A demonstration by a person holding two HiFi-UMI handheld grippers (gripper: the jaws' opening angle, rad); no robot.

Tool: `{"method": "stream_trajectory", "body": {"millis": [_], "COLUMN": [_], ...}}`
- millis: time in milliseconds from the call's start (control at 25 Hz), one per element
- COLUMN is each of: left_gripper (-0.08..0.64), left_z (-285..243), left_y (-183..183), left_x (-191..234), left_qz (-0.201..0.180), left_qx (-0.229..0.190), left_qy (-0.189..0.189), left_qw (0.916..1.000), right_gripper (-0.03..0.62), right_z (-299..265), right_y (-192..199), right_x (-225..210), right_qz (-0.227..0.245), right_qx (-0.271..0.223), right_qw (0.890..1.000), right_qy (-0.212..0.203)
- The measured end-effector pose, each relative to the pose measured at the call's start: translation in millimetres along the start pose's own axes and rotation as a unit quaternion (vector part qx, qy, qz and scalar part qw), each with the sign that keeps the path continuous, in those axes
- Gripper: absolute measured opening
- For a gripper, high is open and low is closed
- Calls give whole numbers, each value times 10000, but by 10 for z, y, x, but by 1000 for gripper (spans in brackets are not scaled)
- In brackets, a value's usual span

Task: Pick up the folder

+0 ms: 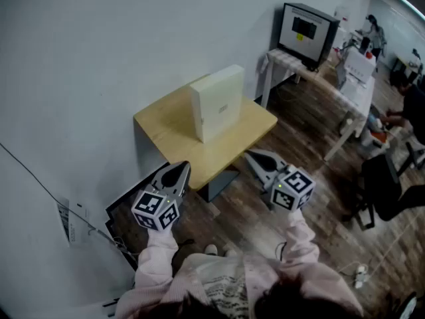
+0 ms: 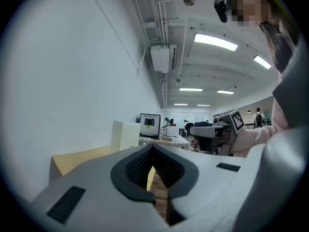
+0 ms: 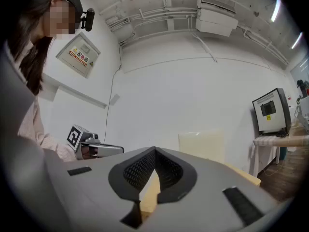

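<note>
A thick cream-white folder [image 1: 217, 102] stands upright on a small light-wood table [image 1: 172, 135] against the white wall. It also shows as a pale block, the folder [image 2: 124, 135] in the left gripper view and the folder [image 3: 202, 145] in the right gripper view. My left gripper [image 1: 182, 169] hovers just off the table's near left edge, shut and empty. My right gripper [image 1: 251, 155] sits off the near right corner, also shut with nothing in it. Both point level toward the table, well short of the folder.
A white side table with a dark monitor [image 1: 305, 30] stands to the right of the wood table. Chairs and a person sit at the far right [image 1: 392, 178]. Cables and a black panel [image 1: 123, 211] lie on the floor by the wall at left.
</note>
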State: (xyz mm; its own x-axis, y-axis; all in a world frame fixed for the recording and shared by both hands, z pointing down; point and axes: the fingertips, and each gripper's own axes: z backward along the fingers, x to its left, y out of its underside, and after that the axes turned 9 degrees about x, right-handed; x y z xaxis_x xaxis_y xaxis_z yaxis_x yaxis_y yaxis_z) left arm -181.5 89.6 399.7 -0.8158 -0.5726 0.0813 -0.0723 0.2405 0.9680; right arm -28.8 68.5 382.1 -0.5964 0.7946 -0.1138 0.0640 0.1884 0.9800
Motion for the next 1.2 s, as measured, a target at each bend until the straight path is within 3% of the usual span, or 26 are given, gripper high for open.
{"method": "stream_trajectory", "body": {"millis": [1200], "left_gripper": [-3], "left_z": [-232], "left_y": [87], "left_x": [-136], "left_qz": [79], "left_qx": [107], "left_qy": [-162], "left_qw": [9998], "right_gripper": [-8], "right_z": [129], "right_y": [49], "right_x": [-312], "right_qz": [-69], "right_qx": [32], "right_qw": [9998], "right_qy": [-195]}}
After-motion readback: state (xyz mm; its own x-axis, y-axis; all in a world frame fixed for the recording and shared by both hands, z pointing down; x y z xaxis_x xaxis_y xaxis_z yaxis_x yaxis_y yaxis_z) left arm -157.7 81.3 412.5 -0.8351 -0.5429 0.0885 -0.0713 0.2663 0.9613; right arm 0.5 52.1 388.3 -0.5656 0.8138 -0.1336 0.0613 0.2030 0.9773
